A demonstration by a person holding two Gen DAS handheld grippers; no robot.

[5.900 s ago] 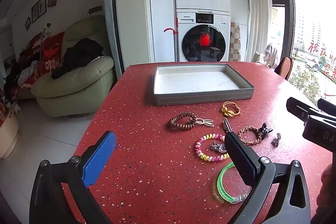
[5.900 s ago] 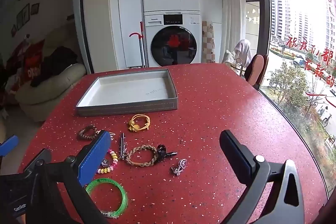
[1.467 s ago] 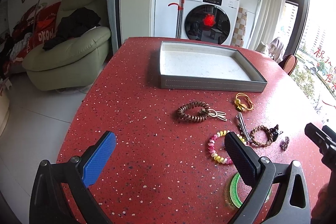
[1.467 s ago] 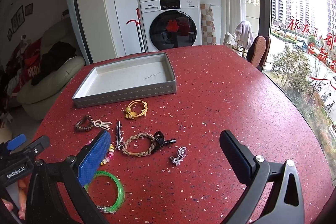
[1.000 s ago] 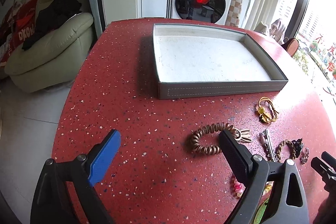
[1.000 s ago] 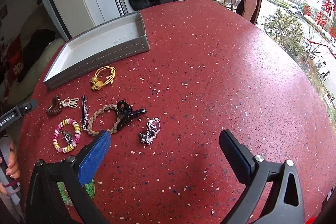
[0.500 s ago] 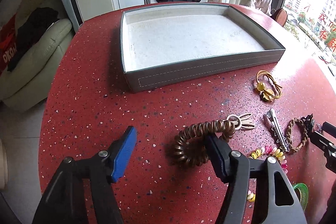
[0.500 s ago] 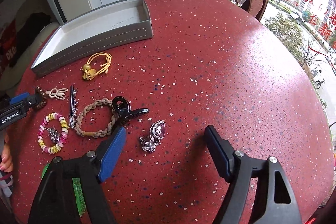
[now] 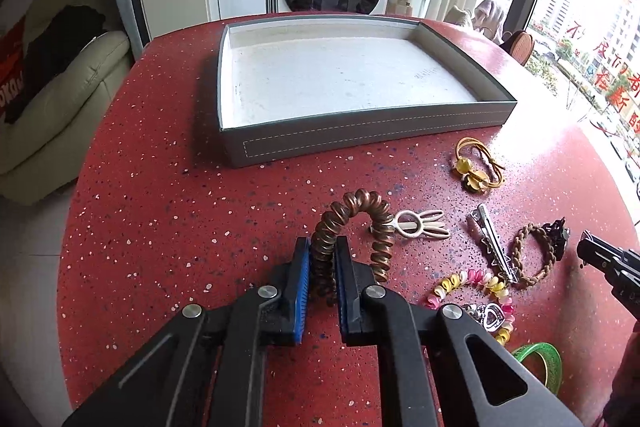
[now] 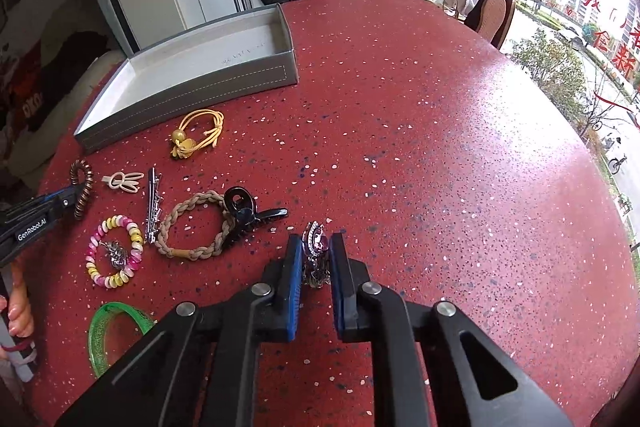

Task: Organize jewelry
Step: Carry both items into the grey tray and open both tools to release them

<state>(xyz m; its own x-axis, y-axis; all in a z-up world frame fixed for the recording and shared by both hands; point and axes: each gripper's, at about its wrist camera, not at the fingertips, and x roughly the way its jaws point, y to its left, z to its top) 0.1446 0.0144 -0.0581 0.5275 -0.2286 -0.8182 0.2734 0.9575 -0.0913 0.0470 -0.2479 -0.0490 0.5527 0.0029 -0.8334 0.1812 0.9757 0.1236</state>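
both grippers clamped — left gripper (image 9: 322,251) on coil tie (image 9: 352,223), right gripper (image 10: 315,249) on brooch (image 10: 314,241)

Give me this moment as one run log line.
left gripper: shut on brown coil hair tie | right gripper: shut on silver brooch | tray: empty

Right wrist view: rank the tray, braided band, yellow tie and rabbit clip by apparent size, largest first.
1. tray, largest though farthest.
2. braided band.
3. yellow tie, though it lies farther off, so the gap is unsure.
4. rabbit clip, smallest.
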